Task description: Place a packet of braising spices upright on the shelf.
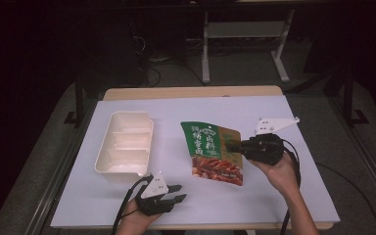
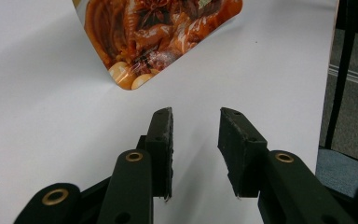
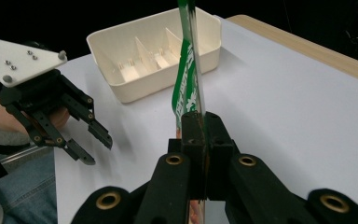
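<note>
A green and orange food pouch with a picture of braised meat is held up off the white table. My right gripper is shut on its right edge; in the right gripper view the pouch stands edge-on between the closed jaws. My left gripper rests near the table's front edge, open with nothing between its fingers. In the left gripper view the pouch's lower corner hangs ahead of the open gripper. From the right gripper view the left gripper shows at the left, open.
A cream tray with divided compartments sits at the left of the white table sheet; the tray appears empty. A wooden table edge runs along the back. Desk legs and cables lie on the floor beyond.
</note>
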